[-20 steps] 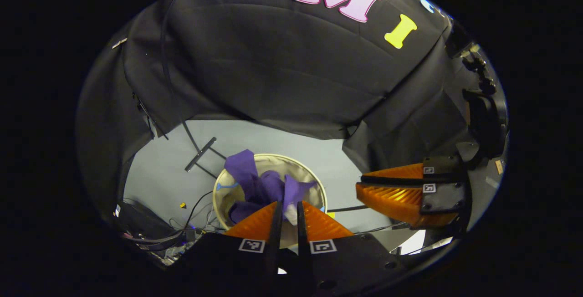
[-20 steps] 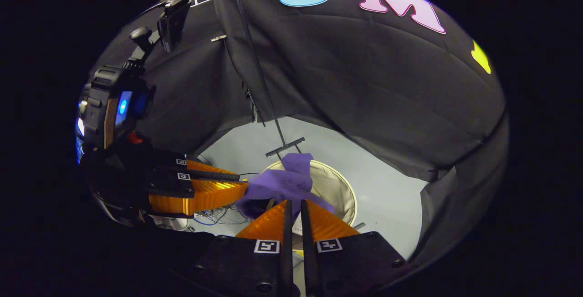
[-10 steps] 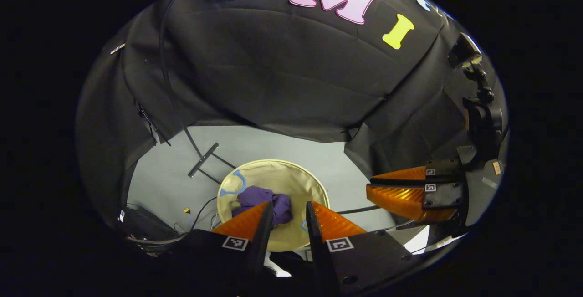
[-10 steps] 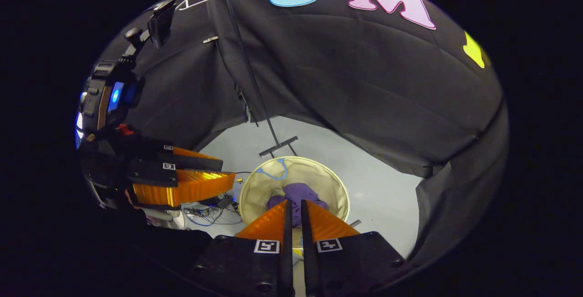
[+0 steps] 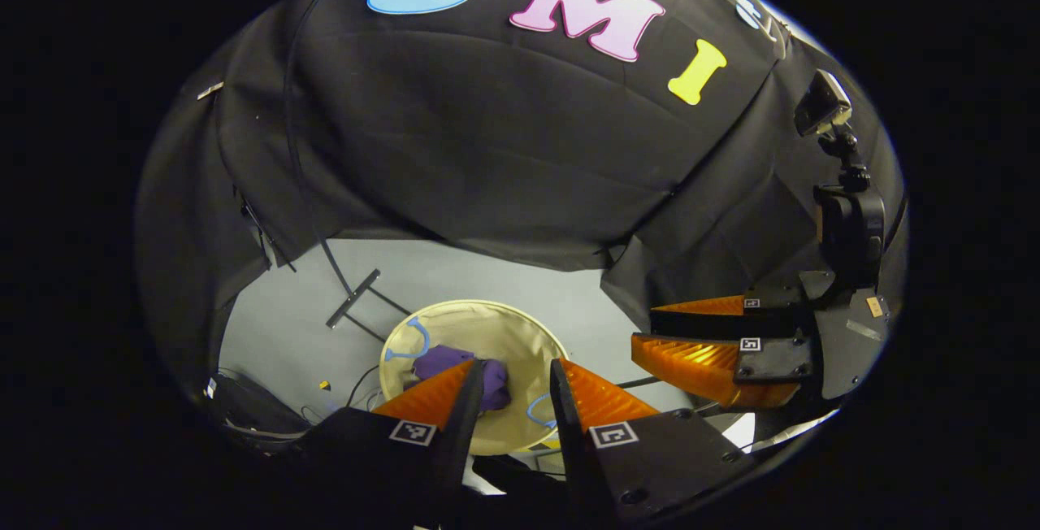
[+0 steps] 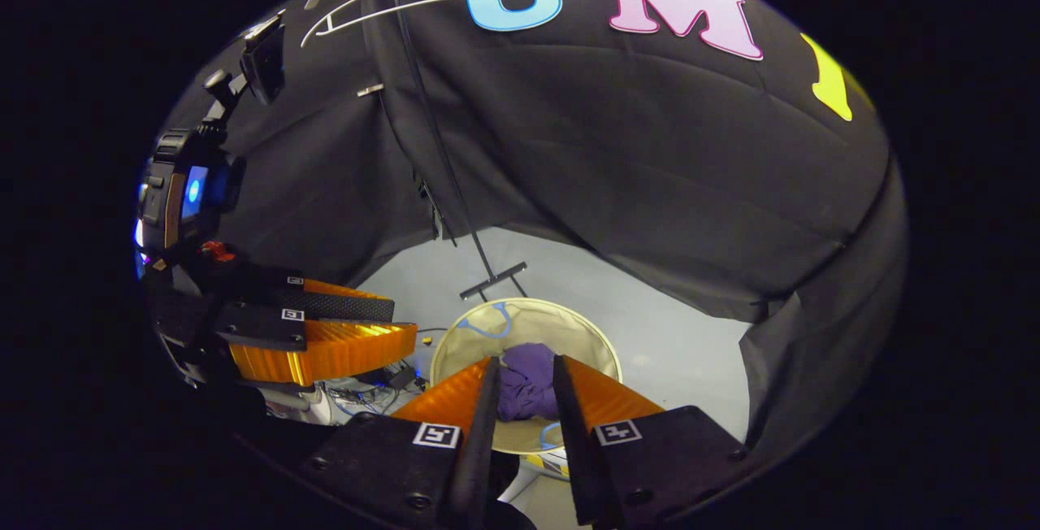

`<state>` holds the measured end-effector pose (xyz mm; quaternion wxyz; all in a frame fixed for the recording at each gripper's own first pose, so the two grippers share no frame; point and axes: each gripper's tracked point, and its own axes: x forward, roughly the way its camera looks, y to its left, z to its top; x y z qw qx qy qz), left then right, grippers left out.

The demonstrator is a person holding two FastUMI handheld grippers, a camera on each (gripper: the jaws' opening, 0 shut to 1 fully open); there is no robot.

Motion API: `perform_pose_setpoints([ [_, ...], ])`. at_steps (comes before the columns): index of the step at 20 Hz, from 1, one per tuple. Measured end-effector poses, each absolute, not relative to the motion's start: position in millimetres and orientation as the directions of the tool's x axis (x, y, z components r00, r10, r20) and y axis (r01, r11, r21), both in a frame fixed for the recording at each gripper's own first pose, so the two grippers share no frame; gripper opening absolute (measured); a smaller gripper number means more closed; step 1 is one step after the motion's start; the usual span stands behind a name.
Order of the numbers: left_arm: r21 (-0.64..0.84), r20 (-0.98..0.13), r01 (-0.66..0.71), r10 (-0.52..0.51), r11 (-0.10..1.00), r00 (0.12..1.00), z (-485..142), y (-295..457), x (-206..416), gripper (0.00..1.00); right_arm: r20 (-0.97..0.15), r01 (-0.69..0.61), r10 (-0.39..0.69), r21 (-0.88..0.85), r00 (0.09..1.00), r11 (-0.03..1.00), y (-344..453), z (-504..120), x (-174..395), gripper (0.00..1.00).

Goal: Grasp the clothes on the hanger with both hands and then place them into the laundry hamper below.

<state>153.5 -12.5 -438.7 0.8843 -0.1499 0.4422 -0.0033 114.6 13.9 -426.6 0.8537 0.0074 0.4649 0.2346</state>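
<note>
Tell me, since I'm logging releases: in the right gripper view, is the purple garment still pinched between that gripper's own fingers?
No. The purple garment lies in the hamper below, and the right gripper stands open above it.

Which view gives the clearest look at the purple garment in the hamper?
The right gripper view: the purple garment lies centred between that gripper's fingers. In the left gripper view a finger covers part of it.

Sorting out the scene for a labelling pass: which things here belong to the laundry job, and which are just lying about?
Job: purple garment, hamper, hanger, left gripper, right gripper.

Lying about: cables, stand foot, camera on mount.
</note>
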Motion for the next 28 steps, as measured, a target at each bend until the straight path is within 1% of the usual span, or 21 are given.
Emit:
perform_pose_setpoints([
  [1,-0.264,-0.776,-0.111,-0.142,0.958,0.614,-435,-11,150,0.54,-0.779,-0.392,0.401,0.218,0.482,0.894,17,-427,114,0.52],
  [2,-0.257,-0.769,-0.096,-0.144,0.962,0.623,-429,-9,147,0.48,-0.765,-0.391,0.394,0.202,0.510,0.898,15,-420,115,0.60],
  [3,-0.255,-0.758,-0.079,-0.148,0.964,0.635,-420,-8,144,0.55,-0.755,-0.386,0.379,0.181,0.535,0.905,14,-416,116,0.73],
  [4,-0.240,-0.748,-0.076,-0.134,0.968,0.650,-414,-7,142,0.70,-0.748,-0.377,0.368,0.170,0.552,0.911,14,-411,113,0.84],
  [5,-0.238,-0.736,-0.063,-0.138,0.969,0.663,-402,-3,134,0.84,-0.745,-0.366,0.355,0.159,0.565,0.917,13,-404,107,0.91],
  [6,-0.229,-0.727,-0.053,-0.134,0.972,0.674,-400,-4,133,0.99,-0.740,-0.358,0.348,0.155,0.576,0.921,13,-395,100,0.94],
  [7,-0.218,-0.714,-0.041,-0.130,0.975,0.688,-390,0,128,0.97,-0.733,-0.345,0.333,0.143,0.593,0.928,14,-390,95,1.00],
  [8,-0.207,-0.702,-0.027,-0.129,0.978,0.700,-382,2,122,0.95,-0.724,-0.334,0.322,0.134,0.610,0.933,15,-383,90,1.00],
  [12,-0.165,-0.646,0.037,-0.137,0.986,0.751,-347,14,98,0.95,-0.690,-0.288,0.270,0.093,0.671,0.953,27,-353,66,1.00],
  [15,-0.149,-0.563,0.055,-0.130,0.987,0.816,-305,27,85,0.95,-0.633,-0.239,0.235,0.081,0.738,0.968,37,-316,51,1.00],
  [17,-0.134,-0.472,0.067,-0.124,0.989,0.873,-265,35,77,0.95,-0.567,-0.204,0.211,0.076,0.796,0.976,44,-278,44,1.00],
  [19,-0.123,-0.390,0.086,-0.128,0.989,0.912,-229,38,62,0.95,-0.501,-0.173,0.185,0.072,0.845,0.982,49,-242,39,0.99],
  [23,-0.076,-0.274,0.109,-0.126,0.991,0.954,-170,48,31,0.95,-0.377,-0.114,0.127,0.057,0.918,0.992,56,-179,27,0.99],
  [24,-0.071,-0.238,0.114,-0.127,0.991,0.963,-156,48,22,0.92,-0.345,-0.104,0.116,0.054,0.932,0.993,57,-161,23,0.99],
  [25,-0.070,-0.198,0.118,-0.130,0.990,0.972,-139,48,12,0.95,-0.311,-0.094,0.105,0.053,0.945,0.994,61,-147,19,0.99],
  [26,-0.068,-0.160,0.124,-0.133,0.990,0.978,-123,47,4,0.92,-0.276,-0.086,0.097,0.051,0.956,0.995,63,-130,13,0.99],
  [27,-0.066,-0.123,0.127,-0.135,0.990,0.983,-107,46,-3,0.95,-0.240,-0.076,0.086,0.050,0.967,0.996,65,-112,8,0.95],
  [28,-0.061,-0.092,0.127,-0.132,0.990,0.987,-94,47,-11,0.95,-0.206,-0.068,0.076,0.049,0.975,0.997,67,-97,3,1.00],
])
